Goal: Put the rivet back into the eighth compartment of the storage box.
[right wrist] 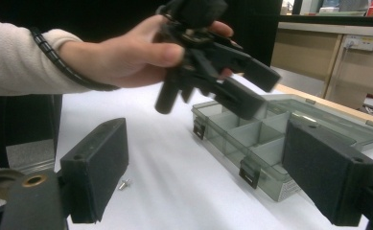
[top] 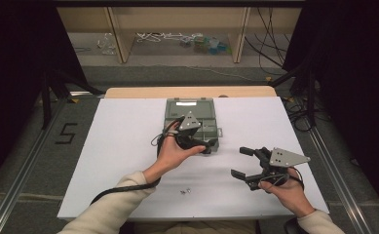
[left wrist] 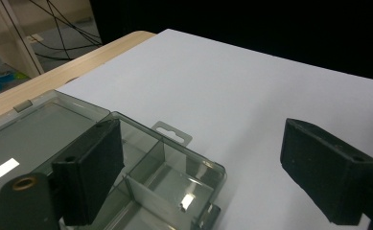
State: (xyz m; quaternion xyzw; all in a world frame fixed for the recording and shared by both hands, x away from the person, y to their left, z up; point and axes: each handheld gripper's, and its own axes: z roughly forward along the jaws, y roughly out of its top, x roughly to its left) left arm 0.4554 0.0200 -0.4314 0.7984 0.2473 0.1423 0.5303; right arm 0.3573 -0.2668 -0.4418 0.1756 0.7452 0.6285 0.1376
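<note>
The see-through box (top: 192,122) sits open in the middle of the white table (top: 119,146). The left tongs (top: 207,146) hang wide open just over its near corner, holding nothing. The right tongs (top: 240,162) rest well to the side of the box, wide open and empty too.

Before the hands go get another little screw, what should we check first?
1. Compartment box lid open: ok.
2. Left gripper open, nothing between its pads: ok.
3. Right gripper open and empty: ok.
4. Loose screws lying on the white table near the front edge, in the open: ok.
5. A small shiny piece lies in one compartment; whether it is a screw: cannot tell.
</note>
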